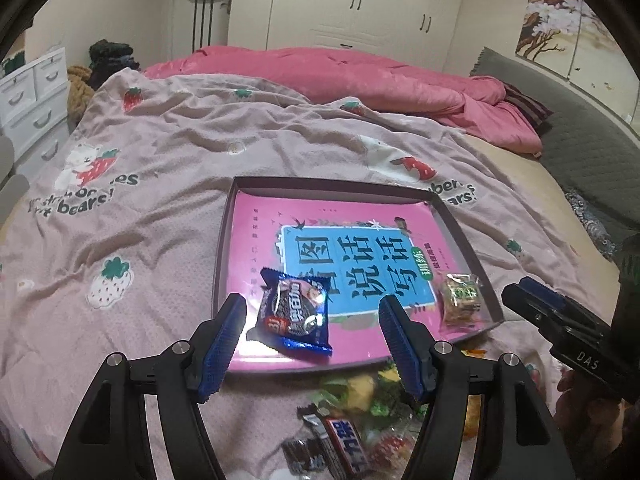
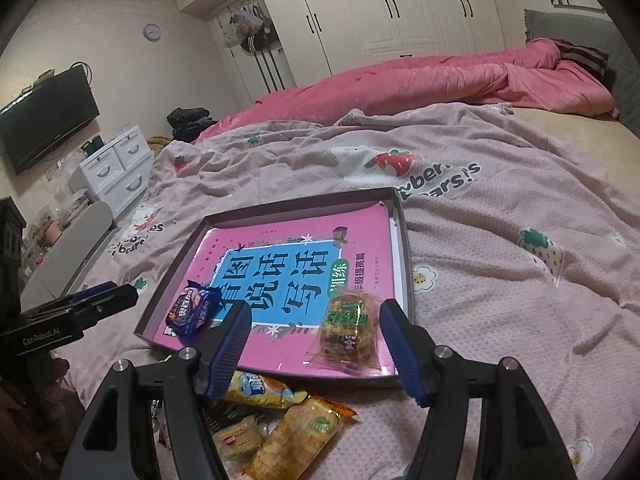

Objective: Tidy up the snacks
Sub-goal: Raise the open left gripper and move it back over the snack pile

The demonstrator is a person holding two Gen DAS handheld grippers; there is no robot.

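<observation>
A shallow box tray [image 1: 226, 240] [image 2: 172, 272] with a pink book cover inside lies on the bed. A blue chocolate-cookie packet [image 1: 294, 314] [image 2: 192, 312] lies near its front left. A clear-wrapped round cracker [image 1: 460, 298] [image 2: 350, 330] lies at its front right. My left gripper [image 1: 312, 344] is open and empty, just above the blue packet. My right gripper [image 2: 316, 344] is open and empty, over the cracker. A pile of loose snacks [image 1: 352, 428] [image 2: 276, 420] lies on the bedspread in front of the tray.
The tray rests on a pink strawberry-print bedspread [image 1: 160, 184] [image 2: 520, 280]. A pink duvet [image 1: 360, 76] is bunched at the far side. A white drawer unit [image 2: 116, 168] and a TV [image 2: 44, 120] stand beyond the bed's left side.
</observation>
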